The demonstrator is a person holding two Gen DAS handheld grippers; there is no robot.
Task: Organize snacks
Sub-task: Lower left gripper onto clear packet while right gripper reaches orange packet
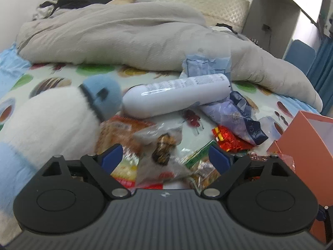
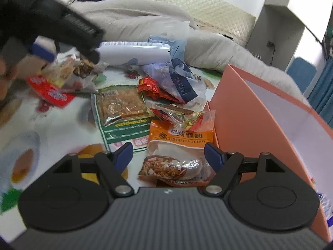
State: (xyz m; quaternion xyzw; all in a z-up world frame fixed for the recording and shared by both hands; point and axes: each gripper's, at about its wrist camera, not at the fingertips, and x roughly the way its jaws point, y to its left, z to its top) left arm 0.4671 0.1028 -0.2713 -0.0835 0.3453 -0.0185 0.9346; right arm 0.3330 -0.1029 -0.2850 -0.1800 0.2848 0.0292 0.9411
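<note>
Orange packet (image 2: pixel 179 143) (reads "LUROUTIAOLIAO") lies between the right gripper's (image 2: pixel 169 154) spread, empty fingers.

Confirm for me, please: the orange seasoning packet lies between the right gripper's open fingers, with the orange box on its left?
Not quite: the orange box stands on the right of the orange seasoning packet, as the right wrist view shows. The right gripper is indeed open around it.

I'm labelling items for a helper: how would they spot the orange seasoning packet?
Find the tall orange box standing on the bed. The orange seasoning packet lies flat by its near corner, right before the right claw. It alone has an orange top band over a clear window.
</note>
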